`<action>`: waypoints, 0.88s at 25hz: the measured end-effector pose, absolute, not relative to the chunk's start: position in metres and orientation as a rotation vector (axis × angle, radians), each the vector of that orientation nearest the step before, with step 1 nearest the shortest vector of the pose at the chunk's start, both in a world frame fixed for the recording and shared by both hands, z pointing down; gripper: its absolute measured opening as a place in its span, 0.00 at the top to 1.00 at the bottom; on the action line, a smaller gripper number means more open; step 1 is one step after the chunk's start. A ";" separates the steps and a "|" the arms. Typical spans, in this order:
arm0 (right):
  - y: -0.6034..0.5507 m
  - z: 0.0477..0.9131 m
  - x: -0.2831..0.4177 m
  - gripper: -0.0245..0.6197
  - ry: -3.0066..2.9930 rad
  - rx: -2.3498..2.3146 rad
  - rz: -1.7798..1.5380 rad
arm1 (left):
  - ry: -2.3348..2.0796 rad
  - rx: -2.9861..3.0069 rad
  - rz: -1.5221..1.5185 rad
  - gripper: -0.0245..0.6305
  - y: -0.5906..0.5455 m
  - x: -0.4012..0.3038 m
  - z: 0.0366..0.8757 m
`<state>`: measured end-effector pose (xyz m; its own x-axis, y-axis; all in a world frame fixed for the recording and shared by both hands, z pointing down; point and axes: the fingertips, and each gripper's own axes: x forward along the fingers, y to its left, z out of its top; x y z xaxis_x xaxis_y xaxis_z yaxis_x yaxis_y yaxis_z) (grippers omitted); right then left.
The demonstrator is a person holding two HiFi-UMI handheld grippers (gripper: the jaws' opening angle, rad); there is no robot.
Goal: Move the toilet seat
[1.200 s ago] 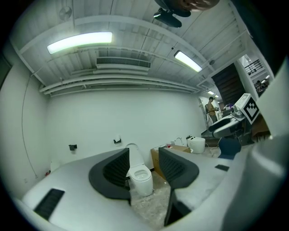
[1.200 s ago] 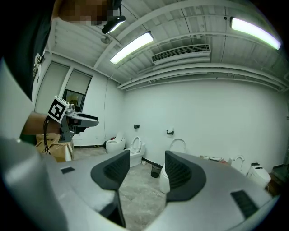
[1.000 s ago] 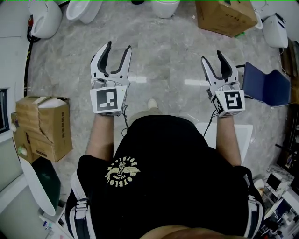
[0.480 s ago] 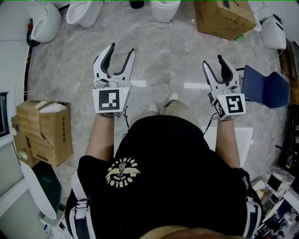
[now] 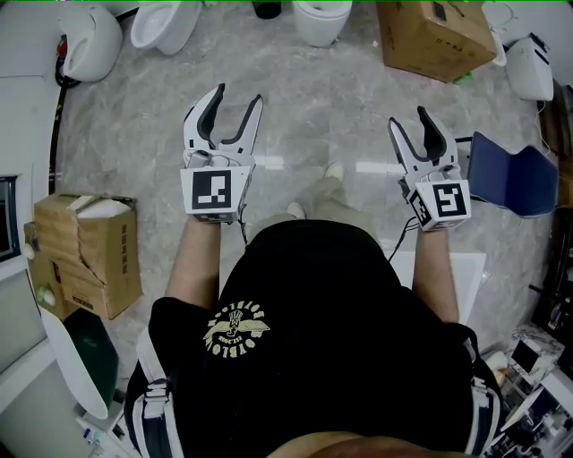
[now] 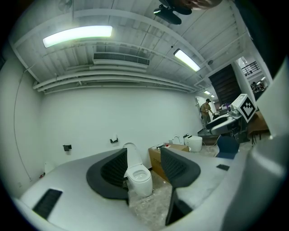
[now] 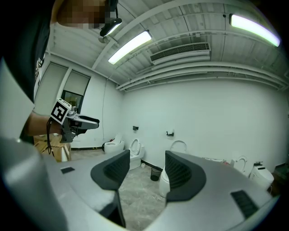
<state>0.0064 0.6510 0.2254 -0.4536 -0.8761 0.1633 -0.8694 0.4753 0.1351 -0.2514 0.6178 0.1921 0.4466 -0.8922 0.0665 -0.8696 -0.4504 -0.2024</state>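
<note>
A white toilet [image 6: 137,179] with its seat and lid [image 6: 131,153] raised stands by the far wall, seen between the jaws in the left gripper view. In the head view it is at the top edge [image 5: 320,18]. My left gripper [image 5: 237,97] is open and empty, held in the air well short of the toilet. My right gripper [image 5: 408,118] is also open and empty, level with the left one. In the right gripper view the same toilet [image 7: 163,182] sits partly behind the right jaw, its lid [image 7: 178,145] upright.
More toilets stand along the wall [image 5: 166,22] [image 5: 89,40] and at the right [image 5: 528,67]. Cardboard boxes lie at the top right [image 5: 434,36] and at the left [image 5: 85,255]. A blue chair [image 5: 510,174] is at the right. A small black bin [image 7: 155,173] stands beside the toilet.
The person has stepped forward: the toilets at the top of the head view have come further into sight. Both grippers stay open and keep their spacing.
</note>
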 end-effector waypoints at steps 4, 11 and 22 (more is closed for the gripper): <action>0.640 0.229 0.015 0.60 -2.501 1.512 -0.033 | 1.551 -2.559 -0.231 0.61 0.603 -0.242 0.197; 0.614 0.235 0.029 0.60 -2.498 1.499 -0.011 | 1.528 -2.586 -0.241 0.61 0.577 -0.219 0.203; 0.565 0.246 0.039 0.60 -2.498 1.461 0.022 | 1.529 -2.631 -0.319 0.61 0.530 -0.199 0.220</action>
